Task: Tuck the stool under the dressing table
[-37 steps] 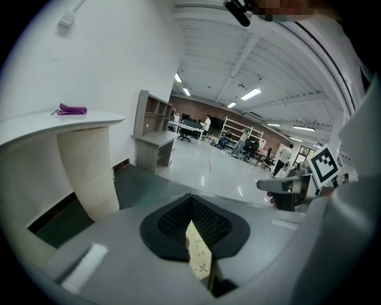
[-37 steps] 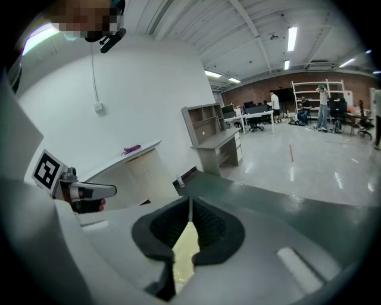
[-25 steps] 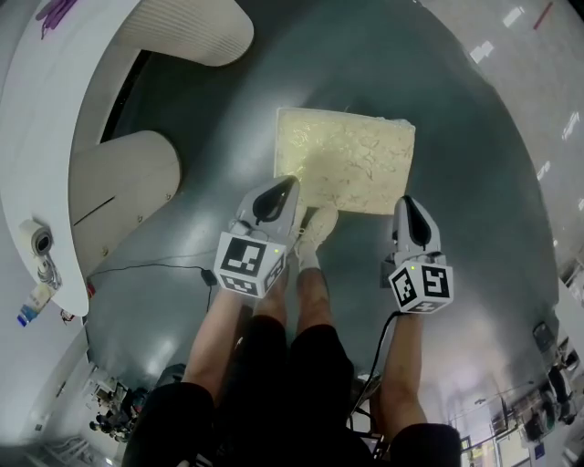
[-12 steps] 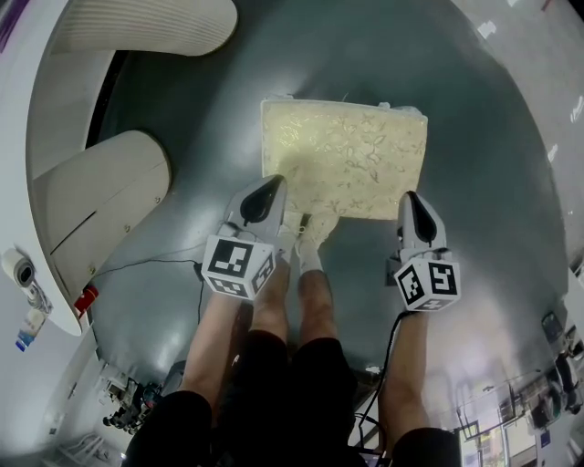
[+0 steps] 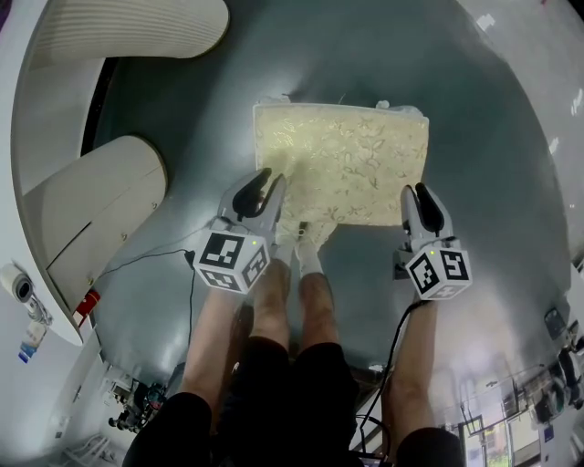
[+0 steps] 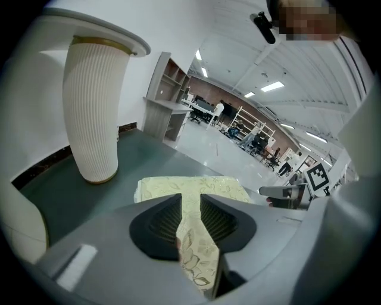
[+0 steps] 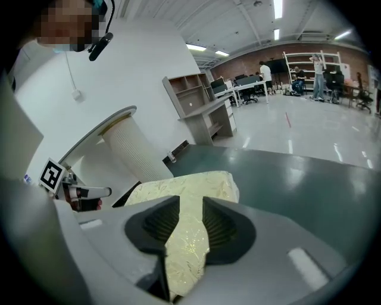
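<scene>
- My left gripper (image 5: 262, 185) has its jaws just starting to spread. There's only a narrow gap so far, and it sits at the near left corner of the stool.
- In the left gripper view (image 6: 190, 200), the patterned fabric fills the slot between the jaws. I honestly can't tell if the pads touch it.
- It's the same deal on the right gripper (image 5: 422, 194). The jaws are easing apart at the stool's near right corner, with the cushion showing in the gap (image 7: 190, 204).
- The thing itself is a rectangular stool with a pale yellow cushion in a leafy brocade print (image 5: 342, 160). It sits flat on the dark grey-green floor (image 5: 474, 119).
- It's still out in the open, to the right of the white dressing table with the ribbed cream column legs (image 5: 128, 27). It's well apart from the table, not under it.
- My white shoes (image 5: 306, 239) are right at its near edge.
- Versus a second ago, both grippers have come down toward the stool. Their jaws were pressed together then and are now parted, and the cushion fills more of the head view.
</scene>
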